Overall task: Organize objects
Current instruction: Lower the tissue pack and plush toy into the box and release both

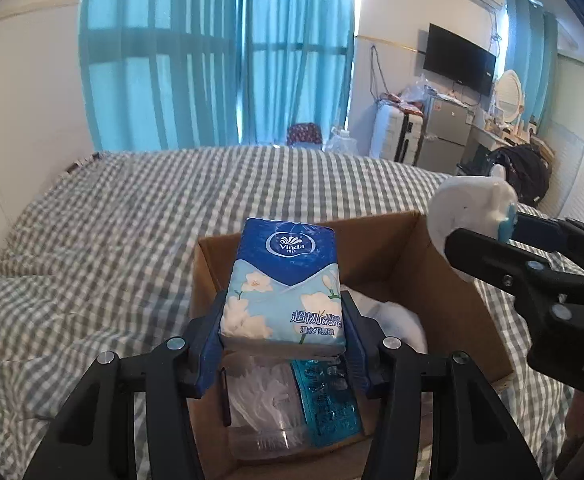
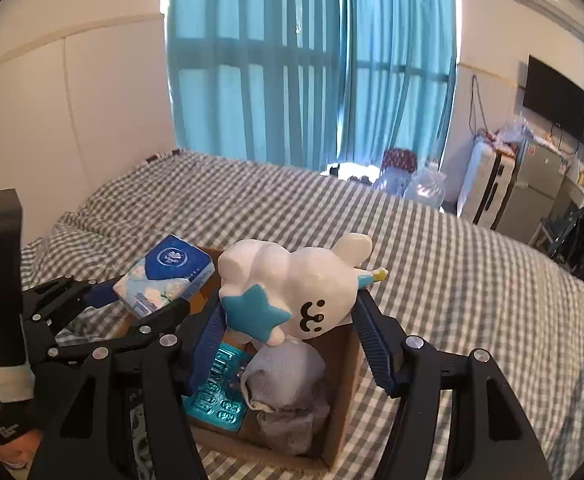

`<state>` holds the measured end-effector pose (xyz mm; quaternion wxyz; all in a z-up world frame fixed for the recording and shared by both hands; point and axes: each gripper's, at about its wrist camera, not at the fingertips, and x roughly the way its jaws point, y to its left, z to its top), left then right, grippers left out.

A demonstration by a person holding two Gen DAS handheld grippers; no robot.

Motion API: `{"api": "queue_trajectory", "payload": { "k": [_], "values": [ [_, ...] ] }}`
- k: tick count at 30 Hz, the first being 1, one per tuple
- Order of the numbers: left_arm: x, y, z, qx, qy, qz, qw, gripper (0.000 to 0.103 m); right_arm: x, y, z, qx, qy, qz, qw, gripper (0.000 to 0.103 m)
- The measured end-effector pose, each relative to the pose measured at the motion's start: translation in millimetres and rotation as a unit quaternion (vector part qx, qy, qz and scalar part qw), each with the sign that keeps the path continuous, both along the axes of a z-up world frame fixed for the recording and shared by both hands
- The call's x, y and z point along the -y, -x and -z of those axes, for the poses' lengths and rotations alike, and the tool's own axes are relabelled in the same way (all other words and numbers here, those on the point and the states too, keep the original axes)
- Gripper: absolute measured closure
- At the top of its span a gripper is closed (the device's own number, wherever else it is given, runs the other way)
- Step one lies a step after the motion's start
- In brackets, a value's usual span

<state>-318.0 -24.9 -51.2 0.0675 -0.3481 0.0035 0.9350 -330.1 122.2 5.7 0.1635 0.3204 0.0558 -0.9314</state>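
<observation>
My left gripper (image 1: 284,320) is shut on a blue Vinda tissue pack (image 1: 286,280) and holds it above the open cardboard box (image 1: 443,280) on the bed. It also shows in the right wrist view (image 2: 144,296), with the pack (image 2: 168,276). My right gripper (image 2: 292,312) is shut on a white figurine with a blue star (image 2: 292,288), held over the box (image 2: 343,400). The figurine shows at the right of the left wrist view (image 1: 471,212). Inside the box lie a teal blister pack (image 2: 220,392), a grey cloth bundle (image 2: 288,392) and a clear plastic bag (image 1: 260,400).
The box sits on a grey checked bedspread (image 1: 132,220). Blue curtains (image 1: 212,52) hang behind the bed. A suitcase (image 1: 395,132), small fridge (image 1: 447,132), wall TV (image 1: 457,58) and a black bag (image 1: 523,168) stand at the far right.
</observation>
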Motion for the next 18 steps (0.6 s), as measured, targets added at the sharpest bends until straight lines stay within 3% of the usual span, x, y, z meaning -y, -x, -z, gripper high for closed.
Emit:
{"api": "queue_trajectory", "payload": {
  "k": [11, 15, 18],
  "values": [
    [-7, 9, 13, 0.011, 0.014, 0.008, 0.9998, 0.049, 3, 19, 22, 0.011, 0.006, 0.003, 1.0, 0.04],
    [-9, 5, 9, 0.01, 0.021, 0.01, 0.9997, 0.046, 2, 14, 15, 0.002, 0.01, 0.008, 1.0, 0.031],
    [-11, -3, 0, 0.005, 0.028, 0.005, 0.9996, 0.035, -2, 8, 5, -0.006, 0.012, 0.013, 1.0, 0.029]
  ]
}}
